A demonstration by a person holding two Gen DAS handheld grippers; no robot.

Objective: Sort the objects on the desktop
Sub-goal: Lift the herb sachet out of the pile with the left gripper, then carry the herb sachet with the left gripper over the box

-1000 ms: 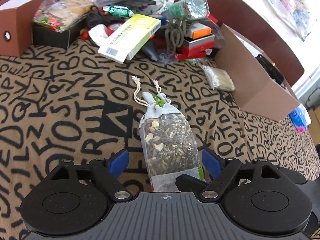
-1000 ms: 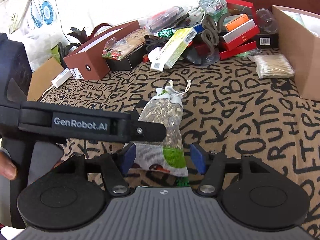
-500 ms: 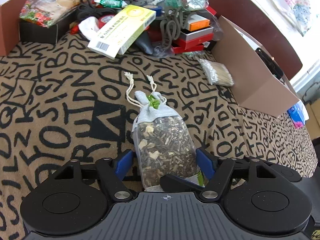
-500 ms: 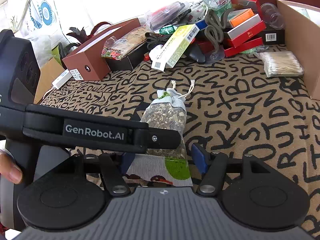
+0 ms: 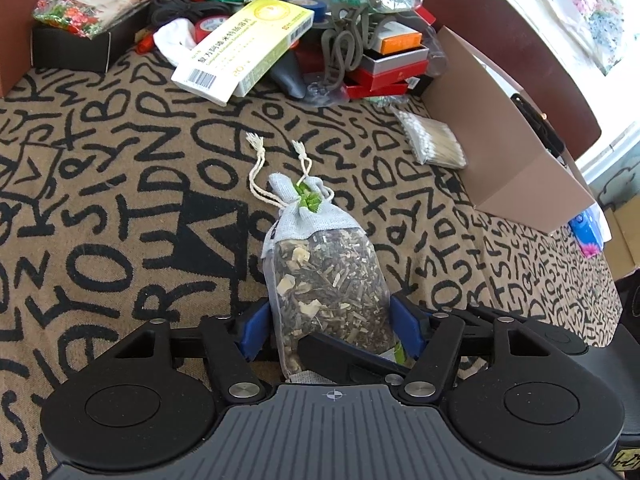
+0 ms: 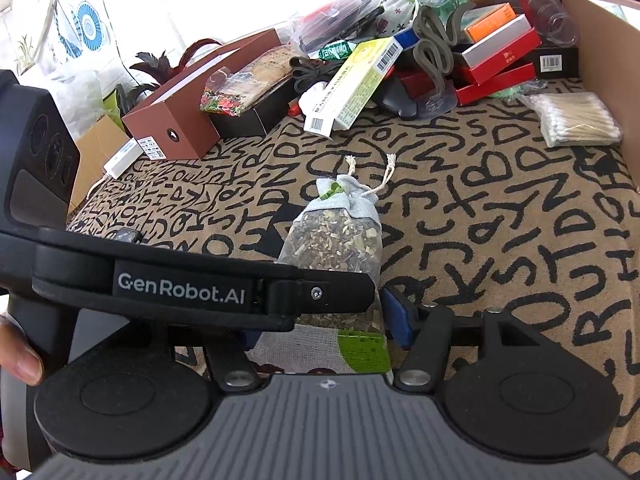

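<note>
A grey cloth sachet (image 5: pixel 328 280) with a clear window full of dried herbs lies lengthwise on the lettered tablecloth (image 5: pixel 100 200), its drawstring end toward the clutter at the back. My left gripper (image 5: pixel 330 324) straddles the sachet's middle. Its blue pads (image 5: pixel 406 328) touch both sides while the jaws are opening slightly. My right gripper (image 6: pixel 322 326) holds the printed bottom end of the sachet (image 6: pixel 340 240), its jaws closing a little. Its left pad is hidden behind the left gripper's black finger (image 6: pixel 180 292), which crosses the right wrist view.
A pile of boxes, bags and a yellow-white medicine box (image 5: pixel 248 44) fills the back. An open cardboard box (image 5: pixel 500 160) stands at the right with a pack of cotton swabs (image 5: pixel 434 140) beside it. A brown box (image 6: pixel 172 120) stands back left. A person's thumb (image 6: pixel 20 364) grips the left handle.
The left gripper moved forward along the sachet, and its wide jaws came in against the bag's sides. The right gripper stayed on the bag's bottom end.
</note>
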